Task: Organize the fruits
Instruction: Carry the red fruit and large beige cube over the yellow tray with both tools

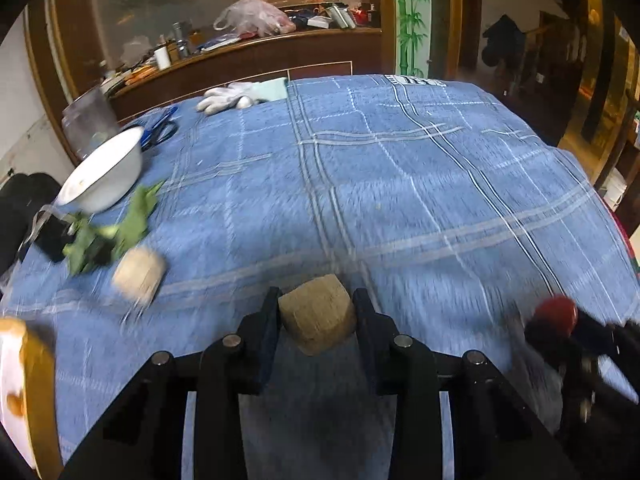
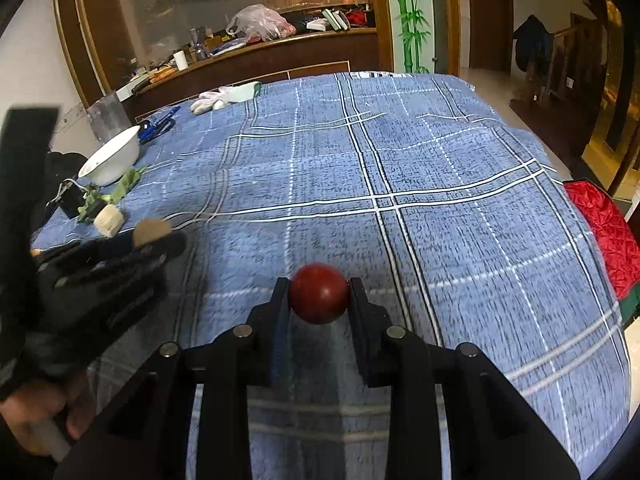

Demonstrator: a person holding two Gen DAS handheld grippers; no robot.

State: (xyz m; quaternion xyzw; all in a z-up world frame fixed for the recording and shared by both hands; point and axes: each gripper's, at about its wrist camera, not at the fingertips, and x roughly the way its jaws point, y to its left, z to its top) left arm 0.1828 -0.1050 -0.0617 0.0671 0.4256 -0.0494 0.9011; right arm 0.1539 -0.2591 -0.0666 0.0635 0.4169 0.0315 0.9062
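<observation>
At the far left edge of the blue checked cloth (image 2: pixel 440 168), a white bowl (image 2: pixel 114 155) tipped on its side, with blue scissors (image 2: pixel 158 126) behind it and white gloves (image 2: pixel 210 100) farther back. Just in front of the bowl, green leaves (image 1: pixel 120 232) over a dark object too blurred to name, and beside them a pale tan fruit (image 1: pixel 139 274) lying on the cloth. Lower left in the left wrist view, a yellow and white rim (image 1: pixel 32 392), blurred. Toward the middle, the left gripper (image 1: pixel 317 316) closed on a brown blocky fruit (image 1: pixel 318 318), one finger against each side, held above the cloth. To the right of that, the right gripper (image 2: pixel 319 300) closed on a round dark red fruit (image 2: pixel 319 298), also gripped from both sides and raised off the cloth. The two grippers near each other, each visible in the other's view. At the bottom left of the right wrist view, a hand (image 2: pixel 36 420) around the left gripper's handle. At the far right edge, a red quilted fabric (image 2: pixel 604 232) beside the cloth.
</observation>
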